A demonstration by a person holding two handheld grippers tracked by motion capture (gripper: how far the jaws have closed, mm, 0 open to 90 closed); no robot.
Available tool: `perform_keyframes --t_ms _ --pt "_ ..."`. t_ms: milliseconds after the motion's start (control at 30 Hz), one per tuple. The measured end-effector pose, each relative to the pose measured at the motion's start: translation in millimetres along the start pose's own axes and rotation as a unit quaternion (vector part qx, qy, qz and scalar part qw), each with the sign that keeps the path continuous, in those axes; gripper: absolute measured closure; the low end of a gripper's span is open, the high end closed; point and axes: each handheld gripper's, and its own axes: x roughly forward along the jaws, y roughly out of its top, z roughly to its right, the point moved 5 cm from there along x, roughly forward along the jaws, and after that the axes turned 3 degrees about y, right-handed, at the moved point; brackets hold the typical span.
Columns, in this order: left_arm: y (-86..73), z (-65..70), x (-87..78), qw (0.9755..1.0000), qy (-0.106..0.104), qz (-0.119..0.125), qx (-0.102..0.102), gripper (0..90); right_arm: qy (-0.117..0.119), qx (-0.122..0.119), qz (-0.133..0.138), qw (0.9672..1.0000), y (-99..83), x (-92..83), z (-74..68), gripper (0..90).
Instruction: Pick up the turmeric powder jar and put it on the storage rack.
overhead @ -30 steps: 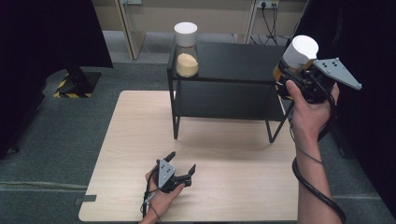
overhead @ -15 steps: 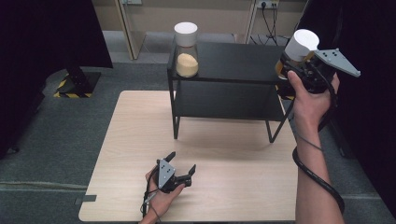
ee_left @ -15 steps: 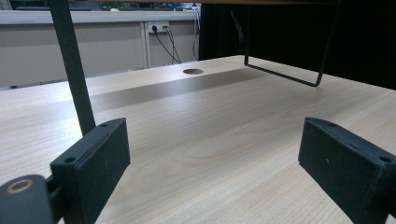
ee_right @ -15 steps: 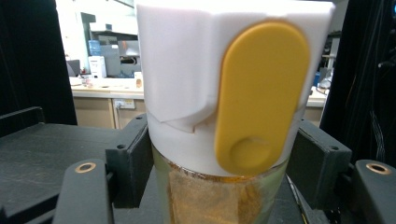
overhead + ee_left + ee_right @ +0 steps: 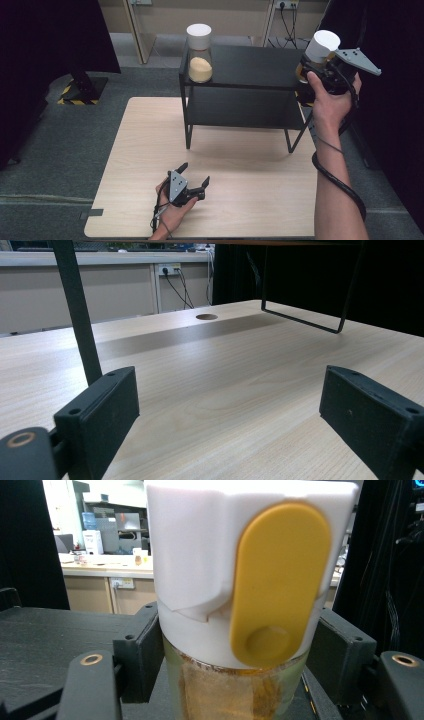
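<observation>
- The jaws of the right gripper (image 5: 235,680) are closed on a clear jar (image 5: 235,690) with a white lid (image 5: 200,555); the pads are pressed against the jar's sides just under the lid.
- A yellow flip tab (image 5: 277,585) is seen on the lid's side, and brownish granules are seen inside the glass.
- In the high view, the held jar (image 5: 320,50) is carried by the right gripper (image 5: 312,65) above the right end of the black shelf (image 5: 250,65).
- The jaws of the left gripper (image 5: 192,180) are spread wide with nothing between them; it is rested low on the wooden table (image 5: 250,200), well apart from the shelf.
- A second jar (image 5: 200,55), white-lidded and partly filled with yellow grain, is stood upright at the shelf's left end.
</observation>
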Motion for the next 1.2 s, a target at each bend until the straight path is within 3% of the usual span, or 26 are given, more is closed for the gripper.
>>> perform_keyframes --t_ms 633,1200 --pt "-0.1 0.1 -0.2 1.0 -0.001 0.001 0.002 8.5 -0.006 -0.009 -0.017 0.9998 5.6 20.6 -3.8 30.7" --pt "-0.1 0.4 -0.3 1.0 -0.001 0.001 0.004 8.5 -0.006 -0.007 -0.022 0.9997 3.4 27.0 -2.1 30.5"
